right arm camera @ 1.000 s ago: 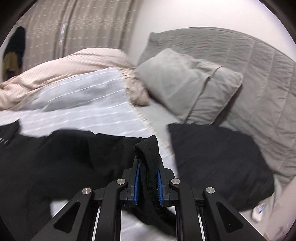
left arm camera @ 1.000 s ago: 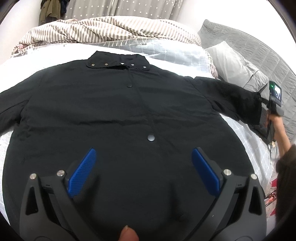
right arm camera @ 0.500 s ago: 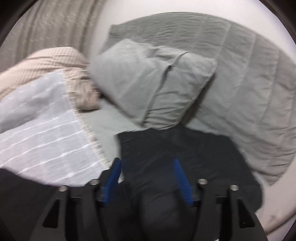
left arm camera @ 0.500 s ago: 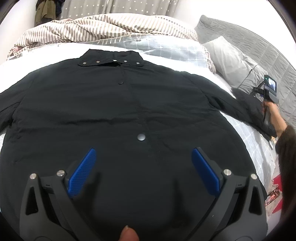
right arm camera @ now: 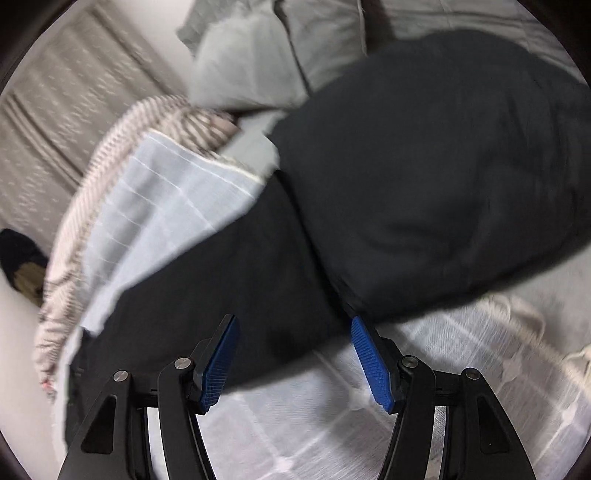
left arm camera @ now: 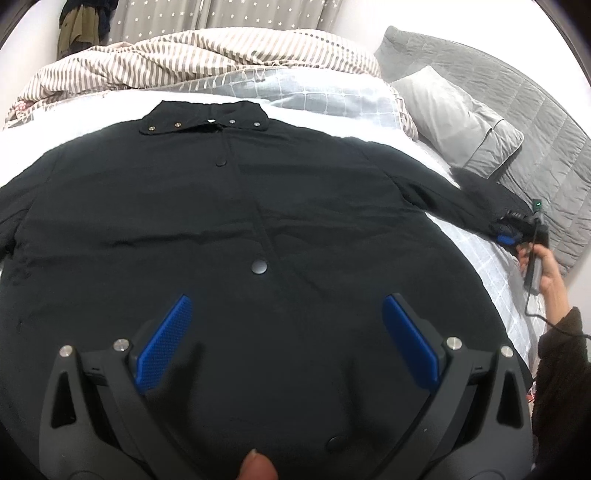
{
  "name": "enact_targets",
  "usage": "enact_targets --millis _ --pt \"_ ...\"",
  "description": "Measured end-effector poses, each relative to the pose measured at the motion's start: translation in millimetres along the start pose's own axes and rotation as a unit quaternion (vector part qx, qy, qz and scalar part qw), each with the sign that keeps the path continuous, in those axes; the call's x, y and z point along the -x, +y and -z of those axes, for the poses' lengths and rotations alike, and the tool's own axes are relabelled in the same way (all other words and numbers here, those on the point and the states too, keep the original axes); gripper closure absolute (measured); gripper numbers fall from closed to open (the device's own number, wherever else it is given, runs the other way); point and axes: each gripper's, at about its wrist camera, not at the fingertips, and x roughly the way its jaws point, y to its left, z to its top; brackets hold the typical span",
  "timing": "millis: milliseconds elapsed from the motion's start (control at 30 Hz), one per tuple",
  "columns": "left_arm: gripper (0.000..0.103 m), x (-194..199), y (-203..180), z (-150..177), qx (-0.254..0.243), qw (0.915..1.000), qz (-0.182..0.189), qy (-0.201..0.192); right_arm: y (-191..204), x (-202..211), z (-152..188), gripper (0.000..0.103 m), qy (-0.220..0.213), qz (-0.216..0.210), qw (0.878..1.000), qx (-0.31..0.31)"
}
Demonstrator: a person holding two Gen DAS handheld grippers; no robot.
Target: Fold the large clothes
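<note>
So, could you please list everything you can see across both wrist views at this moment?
jacket: one, black, spread flat front-up on the bed, collar at the far end, one sleeve stretched out toward the pillow side.
snap buttons: several, dark down the front, metal on the collar.
dark garment: one, black, lying by the pillow, past the sleeve end.
grid blanket: one, pale blue-white, under the jacket.
striped duvet: one, beige and white, bunched at the far edge.
pillow: one, grey, against the grey quilted headboard.
curtain: grey, starred, behind the bed.
hanging clothes: dark and olive, far left corner.
left gripper: blue fingers open above the jacket hem.
right gripper: blue fingers open over the sleeve end.
hand: holding the right gripper.
</note>
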Motion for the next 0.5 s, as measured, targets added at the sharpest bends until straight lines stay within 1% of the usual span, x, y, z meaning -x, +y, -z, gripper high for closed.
enact_targets --millis 33,67,133,167,200,233,267,300,367,500 --pt "0.001 -1.5 -0.2 0.2 0.000 1.0000 -0.001 0.001 -1.7 -10.4 0.4 0.039 0.005 0.000 1.000 -0.008" --pt "0.001 -3.0 -0.1 -0.2 0.000 1.0000 -0.004 0.003 -4.2 -18.1 -0.1 0.037 0.000 -0.010 1.000 -0.023" --pt "0.001 -4.4 0.7 -1.1 0.000 0.9999 -0.009 0.007 -4.8 -22.5 -5.4 0.038 -0.025 -0.010 0.999 -0.045" --pt "0.001 -4.7 1.2 -2.6 0.000 0.9999 -0.009 0.007 -4.7 -23.1 -8.3 0.043 -0.031 -0.004 0.998 -0.057" --pt "0.001 -5.0 1.4 -3.4 0.000 0.9999 -0.009 0.007 -1.7 -21.2 -10.3 0.053 -0.037 0.001 0.997 -0.070" --pt "0.001 -5.5 1.7 -5.2 -0.001 0.9999 -0.009 0.006 3.5 -17.1 -12.1 0.060 -0.044 0.004 0.997 -0.069" --pt "0.001 -6.8 1.8 -8.3 -0.002 0.9999 -0.009 0.006 10.0 -11.7 -14.3 0.077 -0.056 0.006 0.997 -0.059" --pt "0.001 -8.4 2.0 -11.3 -0.004 0.9999 -0.011 0.006 16.1 -5.2 -16.4 0.083 -0.067 0.002 0.997 -0.042" --pt "0.000 -14.2 -0.3 -21.8 -0.010 0.9999 -0.009 0.006 16.7 3.6 -18.4 0.085 -0.076 -0.014 0.996 -0.038" --pt "0.001 -36.2 -12.4 -52.0 -0.024 0.9997 0.002 0.009 2.9 6.2 -18.3 0.088 -0.056 -0.035 0.995 -0.070"
